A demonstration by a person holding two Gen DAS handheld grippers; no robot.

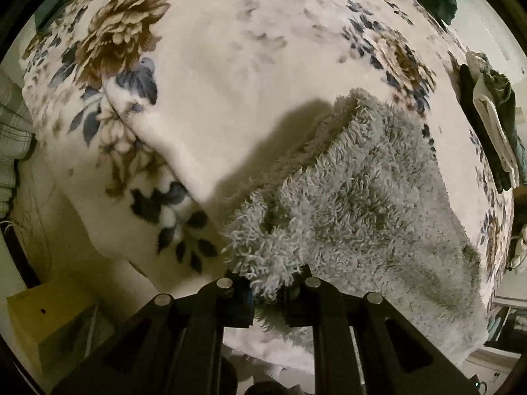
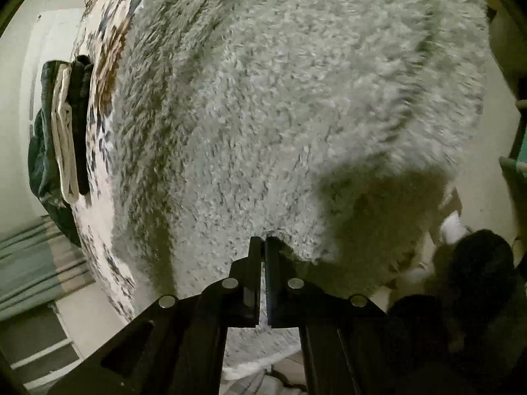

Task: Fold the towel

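Left gripper (image 1: 268, 283) pinched the towel (image 1: 362, 197) corner over the blanket (image 1: 214, 82); right gripper (image 2: 264, 240) clamped the towel's edge.

1. Support surface: a bed covered by a cream blanket (image 1: 230, 75) printed with brown flowers and blue-grey leaves.
2. Lying directly on the blanket: a shaggy grey towel (image 1: 355, 191). In the left wrist view it spreads ahead of the fingers and to their right, one fluffy corner reaching back between them.
3. In the right wrist view the towel (image 2: 280, 98) fills nearly all the area ahead of the fingers; only a strip of blanket (image 2: 98, 125) shows to their left.
4. Also on the blanket: a small stack of folded clothes (image 2: 70, 128), dark and white, at the bed edge, well to the left of the right fingers and far right of the left fingers.
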